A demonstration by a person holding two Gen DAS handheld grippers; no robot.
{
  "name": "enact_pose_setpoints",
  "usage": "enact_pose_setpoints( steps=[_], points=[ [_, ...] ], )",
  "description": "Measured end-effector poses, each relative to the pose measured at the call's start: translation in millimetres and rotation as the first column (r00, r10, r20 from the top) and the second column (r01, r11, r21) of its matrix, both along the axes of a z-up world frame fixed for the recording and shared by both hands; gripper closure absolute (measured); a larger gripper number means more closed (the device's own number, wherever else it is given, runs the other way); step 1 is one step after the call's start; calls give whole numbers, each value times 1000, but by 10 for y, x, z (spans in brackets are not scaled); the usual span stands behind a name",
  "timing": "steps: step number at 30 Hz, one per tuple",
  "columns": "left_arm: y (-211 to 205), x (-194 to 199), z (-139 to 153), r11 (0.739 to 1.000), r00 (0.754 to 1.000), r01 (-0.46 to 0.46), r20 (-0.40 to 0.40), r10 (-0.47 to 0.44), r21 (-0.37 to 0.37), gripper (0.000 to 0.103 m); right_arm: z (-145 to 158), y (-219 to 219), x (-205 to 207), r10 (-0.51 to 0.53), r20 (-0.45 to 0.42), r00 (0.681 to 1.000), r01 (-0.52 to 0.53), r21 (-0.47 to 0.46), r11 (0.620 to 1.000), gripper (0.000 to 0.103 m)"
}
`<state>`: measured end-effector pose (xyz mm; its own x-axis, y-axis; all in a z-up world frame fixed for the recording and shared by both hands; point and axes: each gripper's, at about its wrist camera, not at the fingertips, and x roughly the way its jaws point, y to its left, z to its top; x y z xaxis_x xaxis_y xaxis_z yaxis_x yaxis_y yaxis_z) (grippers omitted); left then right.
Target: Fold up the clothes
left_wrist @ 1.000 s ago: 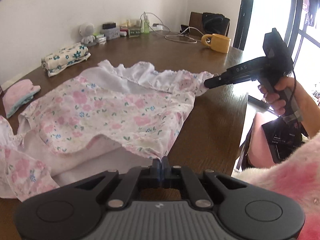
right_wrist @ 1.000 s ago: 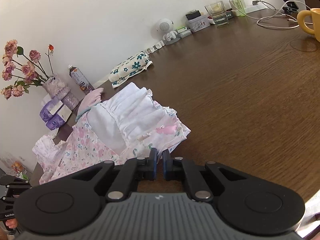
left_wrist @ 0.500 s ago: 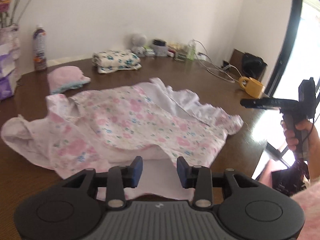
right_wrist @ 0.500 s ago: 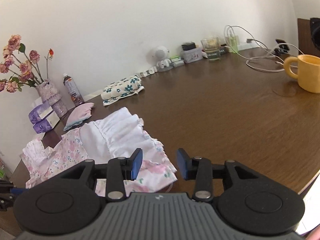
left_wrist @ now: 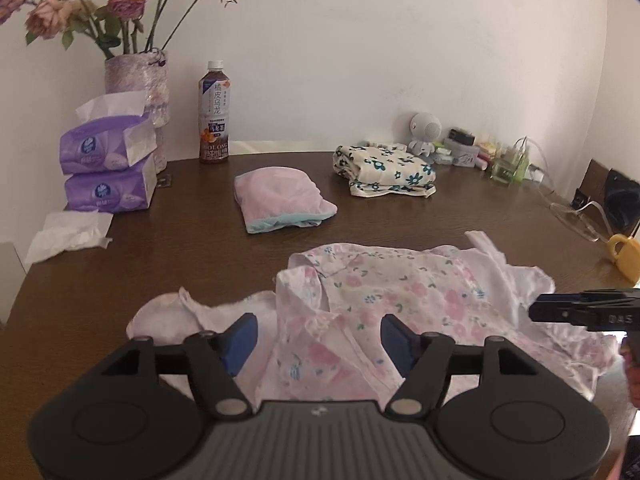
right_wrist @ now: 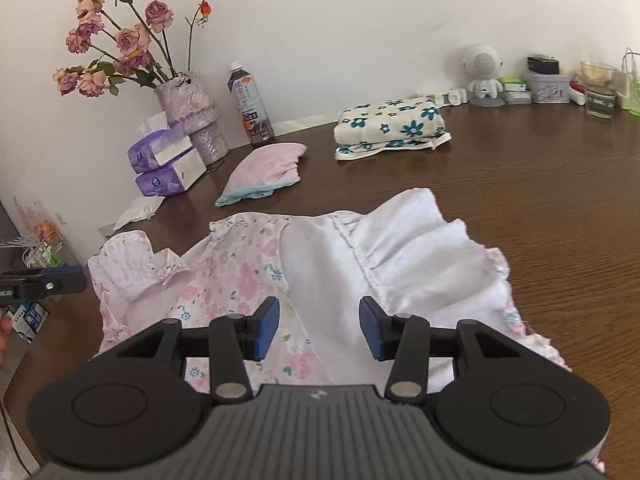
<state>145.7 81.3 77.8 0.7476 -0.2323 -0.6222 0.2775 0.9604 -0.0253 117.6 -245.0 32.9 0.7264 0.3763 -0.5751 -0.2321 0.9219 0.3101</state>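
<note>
A pink floral dress with a white ruffled hem (left_wrist: 404, 304) (right_wrist: 320, 264) lies partly folded and crumpled on the brown table. My left gripper (left_wrist: 318, 340) hovers open just above its near edge, nothing between the fingers. My right gripper (right_wrist: 320, 326) is open too, over the dress where the floral fabric meets the white lining. The right gripper's fingers (left_wrist: 560, 312) enter the left wrist view from the right edge, above the ruffle. The left gripper's blue-tipped fingers (right_wrist: 60, 282) show at the left edge of the right wrist view, beside the frilly sleeve.
Two folded garments lie beyond the dress: a pink one (left_wrist: 280, 200) and a white one with blue flowers (left_wrist: 386, 170). Tissue packs (left_wrist: 108, 164), a vase of roses (left_wrist: 136, 80) and a tea bottle (left_wrist: 215, 114) stand at the back left. A yellow mug (left_wrist: 626, 254) sits right.
Both grippers were shut on the dress's edge a second ago; they let go, opened wide, and have swung left to face the dress and the back wall.
</note>
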Motion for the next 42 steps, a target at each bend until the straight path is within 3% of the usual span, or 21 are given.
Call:
enact_pose_setpoints(
  steps=[2,4,7,12,20,35,38,39,42],
  points=[
    [-25,19,-83,998,1000,-8,22,7,67,46,-32,85,4,16,1,1000,-16,7,1000,57],
    [81,-129,-112,997,999,-19,38,16,73,99,-65,134,1,22,-1,1000,-22,2,1000,56],
    [241,-352,-156,996,998,-36,63,31,82,101,-135,130,13,17,-23,1000,-17,-11,1000,55],
    [527,-771,-159,992,991,-87,108,77,90,102,-257,79,64,6,-60,998,-6,-3,1000,55],
    [809,-1188,-129,979,979,-186,103,176,89,102,-337,81,25,-6,-59,998,7,19,1000,54],
    [1127,-1611,-355,941,942,-334,-8,335,49,99,-361,6,-61,-33,-52,998,34,26,999,53],
    [1171,-1630,-361,934,933,-354,-52,356,36,79,-353,3,-66,-31,-46,998,32,24,999,51],
    [1198,-1637,-335,933,932,-358,-59,359,13,64,-350,2,-67,-30,-44,999,31,24,999,49],
    [1303,-1623,-140,928,934,-357,-47,354,-106,43,-335,-3,-74,-28,-36,999,29,22,999,41]
  ],
)
